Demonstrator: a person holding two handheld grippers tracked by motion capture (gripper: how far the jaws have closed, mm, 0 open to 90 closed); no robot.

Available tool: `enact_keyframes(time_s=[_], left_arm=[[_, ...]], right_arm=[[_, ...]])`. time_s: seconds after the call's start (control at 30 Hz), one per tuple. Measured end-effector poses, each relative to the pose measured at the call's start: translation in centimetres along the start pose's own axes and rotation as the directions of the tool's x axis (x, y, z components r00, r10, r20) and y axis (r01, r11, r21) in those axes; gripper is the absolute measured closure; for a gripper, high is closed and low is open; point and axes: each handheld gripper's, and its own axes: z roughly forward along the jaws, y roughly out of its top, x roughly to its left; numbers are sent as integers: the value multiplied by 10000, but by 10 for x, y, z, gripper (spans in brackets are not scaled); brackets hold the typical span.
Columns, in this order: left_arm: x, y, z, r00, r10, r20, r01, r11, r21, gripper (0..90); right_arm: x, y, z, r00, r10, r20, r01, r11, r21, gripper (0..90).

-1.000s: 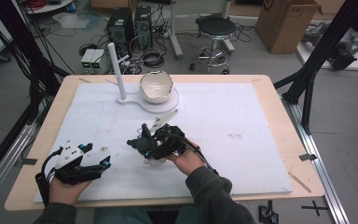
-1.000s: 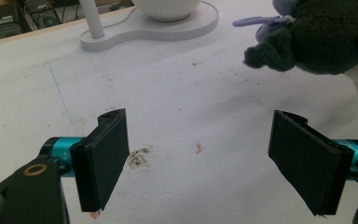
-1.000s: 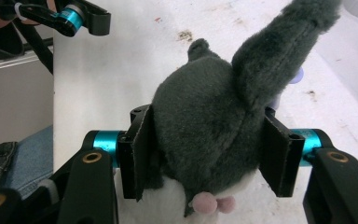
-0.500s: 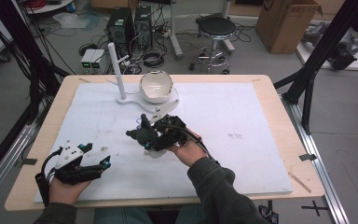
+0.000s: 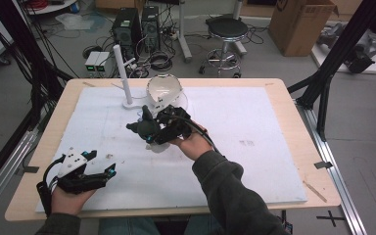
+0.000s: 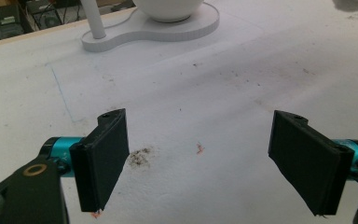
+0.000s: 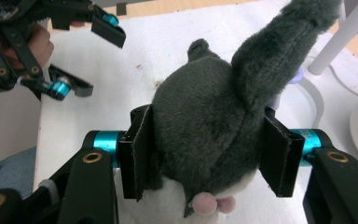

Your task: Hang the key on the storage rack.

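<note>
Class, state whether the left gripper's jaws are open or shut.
Open: the left gripper has its two black jaws set wide apart with bare white table between them.

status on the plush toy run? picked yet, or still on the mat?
Done: the right gripper is shut on the grey plush toy, held above the white mat. In hand: carrying it near the white bowl. Left: set-down, likely in the bowl, though that is a guess. The left gripper is open and holds nothing.
</note>
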Motion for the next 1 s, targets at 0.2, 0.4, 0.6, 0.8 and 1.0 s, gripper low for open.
enact_keyframes(time_s=[0.2, 0.4, 0.6, 0.8, 1.0], left_arm=[[1, 0, 0, 10000, 17, 14, -17, 10000, 25, 204], [1, 0, 0, 10000, -14, 4, 14, 10000, -19, 204], [1, 0, -1, 10000, -52, 27, 52, 10000, 1, 204], [2, -1, -1, 10000, 1, -3, -1, 10000, 7, 204], [2, -1, -1, 10000, -66, -29, 66, 10000, -29, 204]], right_arm=[[-8, 9, 4, 10000, -32, -57, 31, 10000, -85, 436], [-13, 20, 6, 9999, -135, -76, 134, 9998, -136, 436], [-19, 30, 10, 9998, -150, -105, 147, 9996, -226, 436], [-27, 41, 11, 9998, -98, -164, 91, 9992, -381, 436], [-34, 50, 14, 9998, -157, -99, 153, 9988, -466, 436]])
